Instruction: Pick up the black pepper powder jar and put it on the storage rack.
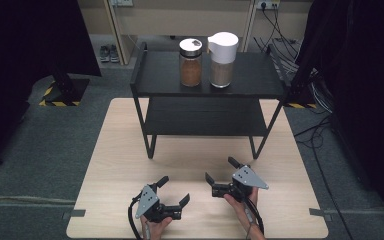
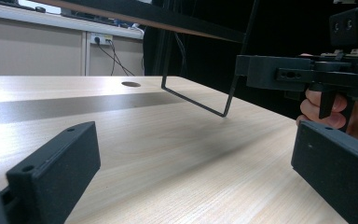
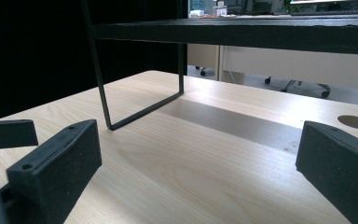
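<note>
On the top of a black two-tier rack [image 1: 260, 82] at the back of the table stand a glass jar [image 1: 190, 65] of brown powder with a silver lid and a taller jar [image 1: 222, 62] with a white lid and beige contents. My left gripper [image 1: 174, 190] rests low at the table's front, open, nothing between its jaws [image 2: 193, 177]. To its right my right gripper [image 1: 221, 170] is open too, empty [image 3: 196, 172], and faces the rack. In the left gripper view the right gripper [image 2: 298, 74] shows at the right, held by a hand [image 2: 319, 109].
The light wood table [image 1: 120, 150] has bare surface between the grippers and the rack's thin legs [image 3: 140, 107] [image 2: 196, 100]. The rack's lower shelf [image 1: 205, 120] holds nothing. A round cable hole [image 3: 356, 122] [image 2: 130, 84] sits in the tabletop. Grey floor and cables surround the table.
</note>
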Motion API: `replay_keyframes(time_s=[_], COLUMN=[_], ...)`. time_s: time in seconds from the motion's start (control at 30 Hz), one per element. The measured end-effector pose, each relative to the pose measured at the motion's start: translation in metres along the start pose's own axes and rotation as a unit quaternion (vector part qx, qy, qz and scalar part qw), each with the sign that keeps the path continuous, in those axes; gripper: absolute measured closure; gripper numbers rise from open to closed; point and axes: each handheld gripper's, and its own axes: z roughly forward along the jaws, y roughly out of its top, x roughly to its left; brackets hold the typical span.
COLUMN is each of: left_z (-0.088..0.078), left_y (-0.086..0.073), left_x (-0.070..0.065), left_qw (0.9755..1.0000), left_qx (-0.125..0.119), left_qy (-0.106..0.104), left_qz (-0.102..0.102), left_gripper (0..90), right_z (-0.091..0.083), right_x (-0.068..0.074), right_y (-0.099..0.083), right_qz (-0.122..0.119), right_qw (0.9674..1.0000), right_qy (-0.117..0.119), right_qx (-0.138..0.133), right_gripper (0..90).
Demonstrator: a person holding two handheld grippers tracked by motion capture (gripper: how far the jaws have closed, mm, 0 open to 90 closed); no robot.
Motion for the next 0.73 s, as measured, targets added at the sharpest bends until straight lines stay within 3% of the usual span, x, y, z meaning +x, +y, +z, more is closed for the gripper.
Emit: replay_keyframes(time_s=[0.73], left_z=[-0.0004], left_y=[-0.0003], left_x=[-0.0003], left_qw=[1.0000], left_qx=[-0.001], left_qy=[0.001], left_qz=[-0.001], left_gripper=[0.5], right_z=[0.0002], right_x=[-0.0012], right_y=[-0.0004], right_qz=[0.004], right_qw=[1.0000], right_qy=[0.001], right_qx=[-0.002], right_gripper=[0.4])
